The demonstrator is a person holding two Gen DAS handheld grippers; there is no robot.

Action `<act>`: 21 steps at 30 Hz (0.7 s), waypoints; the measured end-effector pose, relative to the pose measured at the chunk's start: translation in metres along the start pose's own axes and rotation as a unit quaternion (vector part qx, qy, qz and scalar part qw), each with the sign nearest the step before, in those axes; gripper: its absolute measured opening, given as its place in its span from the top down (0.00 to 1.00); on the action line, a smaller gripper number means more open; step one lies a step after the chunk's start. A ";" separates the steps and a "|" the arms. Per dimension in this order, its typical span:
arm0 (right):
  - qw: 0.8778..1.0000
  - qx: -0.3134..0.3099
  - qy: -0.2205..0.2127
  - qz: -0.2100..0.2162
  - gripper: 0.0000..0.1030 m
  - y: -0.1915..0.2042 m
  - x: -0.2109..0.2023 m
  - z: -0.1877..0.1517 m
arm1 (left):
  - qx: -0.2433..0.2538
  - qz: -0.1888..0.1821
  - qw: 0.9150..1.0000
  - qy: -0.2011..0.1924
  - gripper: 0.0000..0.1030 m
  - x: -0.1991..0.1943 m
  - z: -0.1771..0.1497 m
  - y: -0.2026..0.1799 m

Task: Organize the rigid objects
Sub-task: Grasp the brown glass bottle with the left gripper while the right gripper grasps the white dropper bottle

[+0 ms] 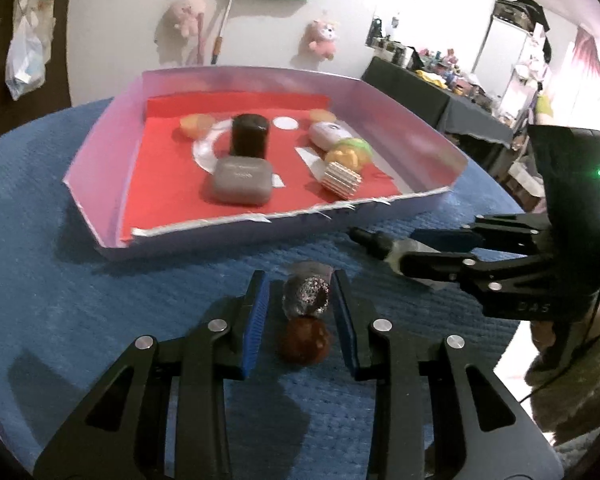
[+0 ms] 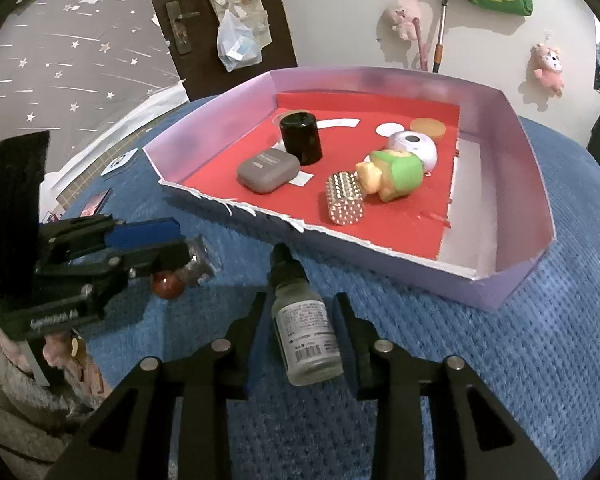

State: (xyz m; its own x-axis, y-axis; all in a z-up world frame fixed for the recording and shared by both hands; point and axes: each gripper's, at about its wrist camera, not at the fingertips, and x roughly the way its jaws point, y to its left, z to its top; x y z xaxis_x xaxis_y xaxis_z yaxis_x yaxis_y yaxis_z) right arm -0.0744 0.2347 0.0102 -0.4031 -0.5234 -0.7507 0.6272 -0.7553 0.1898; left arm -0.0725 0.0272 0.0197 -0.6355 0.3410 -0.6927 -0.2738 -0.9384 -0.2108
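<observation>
both tongs sit low over the blue mat (image 1: 100, 300), jaws parted. left gripper (image 1: 300, 292) is released, its blue pads on either side of a glittery dark ball (image 1: 306, 294) without clear contact; a brown ball (image 1: 304, 340) lies just behind that one, deeper between the fingers. right gripper (image 2: 300, 312) is also released, straddling a small dropper bottle (image 2: 304, 332) that lies on its side with its black cap pointing away from the tongs; whether the pads touch it cannot be told. ahead of both tongs stands a lilac tray (image 2: 512, 280) with a red liner, holding a black jar (image 2: 300, 138) upright, a grey case (image 2: 268, 170), a studded gold cylinder (image 2: 345, 198) on its side, a green and yellow figure (image 2: 392, 174), and a white round gadget (image 2: 414, 146).
</observation>
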 end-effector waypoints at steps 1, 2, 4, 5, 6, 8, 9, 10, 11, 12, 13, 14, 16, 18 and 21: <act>1.000 -0.002 -0.001 -0.003 0.67 0.001 0.000 0.000 | 0.006 -0.002 1.000 0.003 0.70 0.003 -0.001 -0.004; 1.000 -0.004 -0.002 -0.007 0.67 0.003 0.001 0.000 | 0.011 -0.003 1.000 0.007 0.70 0.006 -0.003 -0.008; 1.000 -0.006 -0.001 -0.010 0.67 0.004 0.002 0.000 | 0.016 -0.007 1.000 0.015 0.70 0.013 -0.007 -0.013; 1.000 -0.008 0.000 -0.010 0.66 0.004 0.002 0.000 | 0.015 -0.011 1.000 0.019 0.70 0.015 -0.009 -0.015; 1.000 -0.009 0.001 -0.011 0.66 0.005 0.003 -0.001 | 0.014 -0.014 1.000 0.022 0.70 0.016 -0.011 -0.017; 1.000 -0.009 0.003 -0.010 0.66 0.004 0.003 -0.002 | 0.010 -0.017 1.000 0.021 0.70 0.017 -0.012 -0.016; 1.000 -0.009 0.003 -0.009 0.66 0.003 0.003 -0.003 | 0.009 -0.017 1.000 0.020 0.70 0.017 -0.012 -0.015; 1.000 -0.009 0.003 -0.009 0.66 0.003 0.003 -0.004 | 0.007 -0.018 1.000 0.020 0.70 0.017 -0.013 -0.014; 1.000 -0.009 0.003 -0.009 0.66 0.002 0.003 -0.004 | 0.007 -0.019 1.000 0.019 0.70 0.018 -0.013 -0.014; 1.000 -0.010 0.003 -0.010 0.66 0.003 0.004 -0.005 | 0.009 -0.018 1.000 0.018 0.71 0.018 -0.013 -0.015; 1.000 -0.012 0.005 -0.010 0.66 0.003 0.005 -0.006 | 0.011 -0.016 1.000 0.017 0.71 0.018 -0.014 -0.017; 1.000 -0.015 0.007 -0.012 0.66 0.005 0.006 -0.007 | 0.012 -0.015 1.000 0.016 0.71 0.017 -0.015 -0.017; 0.999 -0.030 0.005 -0.024 0.67 0.010 0.007 -0.010 | 0.012 -0.013 1.000 0.015 0.71 0.017 -0.015 -0.017; 0.998 -0.045 0.006 -0.036 0.70 0.015 0.007 -0.010 | 0.007 -0.017 1.000 0.015 0.71 0.016 -0.014 -0.016; 0.998 -0.047 0.004 -0.038 0.70 0.018 0.005 -0.010 | 0.002 -0.020 1.000 0.016 0.72 0.015 -0.014 -0.013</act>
State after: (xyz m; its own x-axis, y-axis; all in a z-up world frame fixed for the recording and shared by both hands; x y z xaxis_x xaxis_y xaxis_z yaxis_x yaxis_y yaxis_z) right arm -0.0580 0.2223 0.0031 -0.4458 -0.4627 -0.7662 0.6549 -0.7522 0.0732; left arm -0.0684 0.0439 0.0027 -0.6015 0.3757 -0.7050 -0.3013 -0.9240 -0.2353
